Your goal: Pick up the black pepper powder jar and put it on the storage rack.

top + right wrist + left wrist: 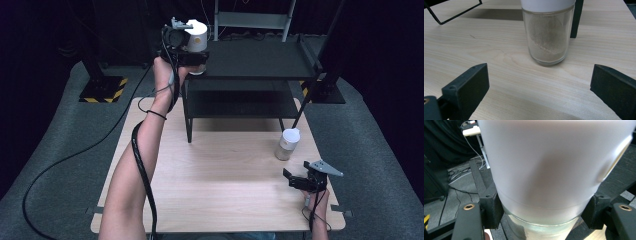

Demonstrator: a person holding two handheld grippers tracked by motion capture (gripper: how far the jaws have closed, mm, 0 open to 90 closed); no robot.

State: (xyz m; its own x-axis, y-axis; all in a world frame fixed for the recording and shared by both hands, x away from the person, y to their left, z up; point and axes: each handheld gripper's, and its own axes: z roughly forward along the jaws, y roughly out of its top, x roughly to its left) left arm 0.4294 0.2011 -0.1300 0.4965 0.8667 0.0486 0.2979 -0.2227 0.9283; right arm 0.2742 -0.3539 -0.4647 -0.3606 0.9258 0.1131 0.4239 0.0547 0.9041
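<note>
One arm outstretched, left gripper [192, 57] clamping white-capped jar [197, 35] at shelf [260, 60]

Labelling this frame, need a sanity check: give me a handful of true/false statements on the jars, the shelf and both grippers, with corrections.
1. The left gripper is shut on a white-lidded jar. True.
2. That held jar lies on the wooden table. False: it is up at the left end of the black shelf unit's top board.
3. The right gripper is open. True: in the right gripper view its jaws stand wide apart with nothing between them.
4. The right gripper is clamped on the second jar. False: that jar stands on the table ahead of the jaws, untouched.
5. The second jar is empty. False: pale powder fills its lower part.
</note>
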